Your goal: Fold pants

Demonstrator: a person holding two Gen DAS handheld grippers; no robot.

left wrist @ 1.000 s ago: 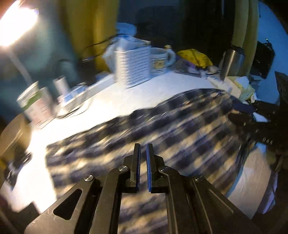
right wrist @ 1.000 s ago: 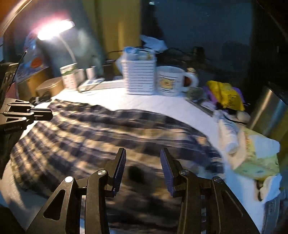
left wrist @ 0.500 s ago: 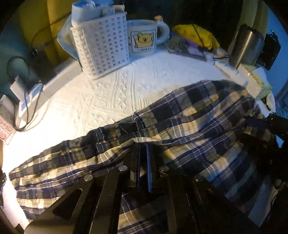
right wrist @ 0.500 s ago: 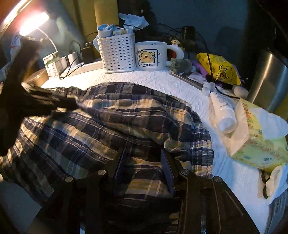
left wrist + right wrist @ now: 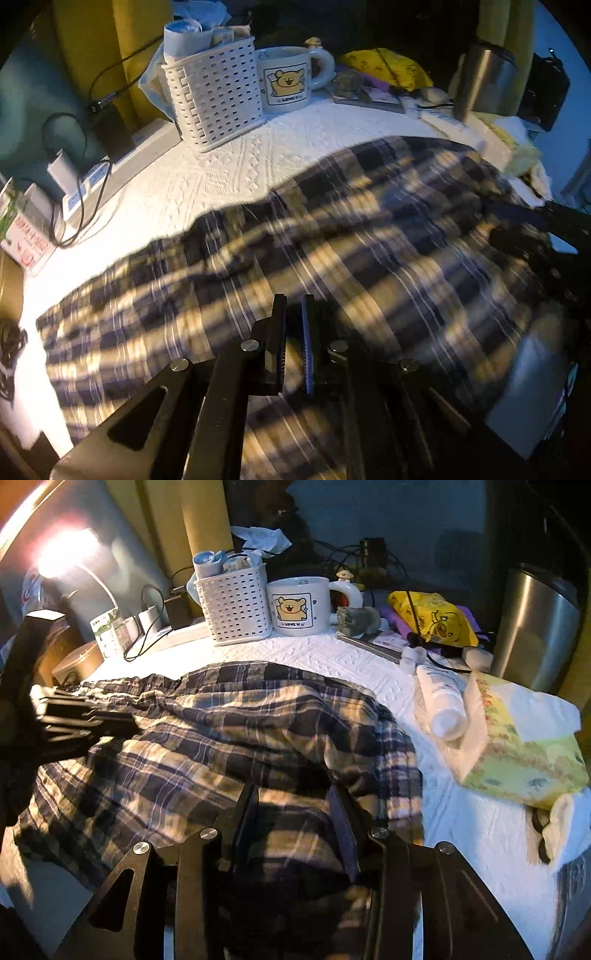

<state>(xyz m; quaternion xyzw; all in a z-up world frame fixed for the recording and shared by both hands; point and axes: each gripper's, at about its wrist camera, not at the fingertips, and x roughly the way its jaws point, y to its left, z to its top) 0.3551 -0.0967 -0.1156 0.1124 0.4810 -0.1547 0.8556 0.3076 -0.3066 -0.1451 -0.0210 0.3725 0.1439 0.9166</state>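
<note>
The plaid pants (image 5: 332,236), navy, cream and tan, lie spread and bunched across the white textured cloth (image 5: 229,166). They also show in the right wrist view (image 5: 229,738). My left gripper (image 5: 293,306) has its jaws nearly together just above the fabric, with a narrow gap and no cloth seen between them. My right gripper (image 5: 295,797) is open, its jaws standing on either side of a raised fold of the pants. The left gripper shows dark at the left of the right wrist view (image 5: 85,720). The right gripper shows at the right edge of the left wrist view (image 5: 546,236).
A white basket (image 5: 236,605), a bear mug (image 5: 299,605), a yellow bag (image 5: 432,620), a steel canister (image 5: 535,627), a white bottle (image 5: 443,698) and a tissue box (image 5: 517,749) line the back and right. A power strip (image 5: 122,162) with cables and a lamp (image 5: 62,550) stand at the left.
My left gripper has lifted back off the pants and the cloth under it is blurred with motion. My right gripper has stayed open over the bunched fold.
</note>
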